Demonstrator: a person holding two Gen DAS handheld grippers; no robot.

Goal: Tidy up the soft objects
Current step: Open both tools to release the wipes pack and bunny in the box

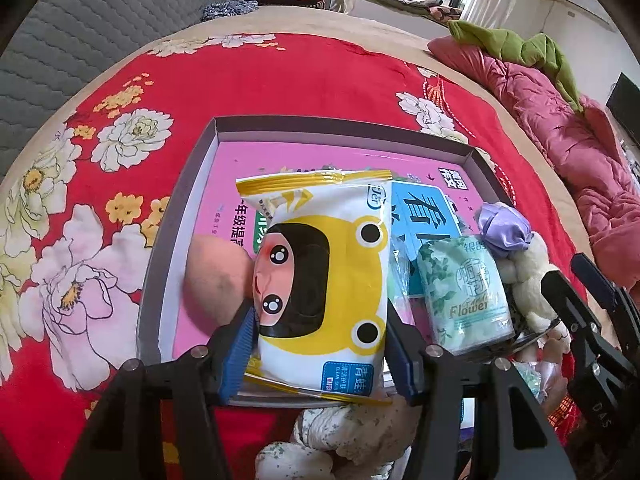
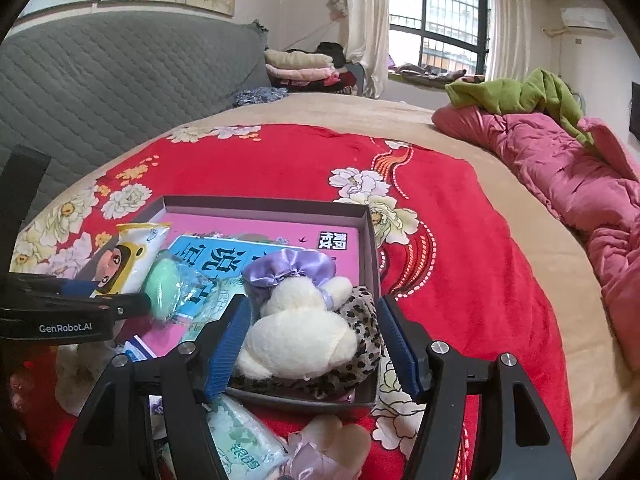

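Your left gripper (image 1: 320, 344) is clamped on the wipes pack (image 1: 320, 280), pads pressing both long edges; the pack hangs over the near rim of the box (image 1: 340, 122), roughly centre-left of it. Your right gripper (image 2: 312, 344) stands wide, with the plush (image 2: 300, 328) between the jaws at the box's near right corner; the pads look clear of it, though fisheye makes the left-pad gap hard to call. Risks: the pack is slick film over soft filling, so a squeeze that eases mid-move lets it slide out toward 6 o'clock and land outside the box on the quilt (image 1: 280, 80). Lower it blind and it lands on the pink ball (image 1: 216, 276) at its 9 o'clock or shoves the tissue pack (image 1: 464, 292) at 3 o'clock, which already leans on the plush. The two grippers sit close, right one at 3 o'clock of the left; swing either sideways and the fingers clash. If you close the right one, you may catch the leopard cloth (image 2: 364, 340) under the plush too. Orientation: the pack's long axis runs 12 to 6 in the left view, along the fingers, yellow seam at 12, label end at 6, printed face up. The plush lies long axis roughly 11 to 5, purple bow (image 2: 288, 268) at the far end.
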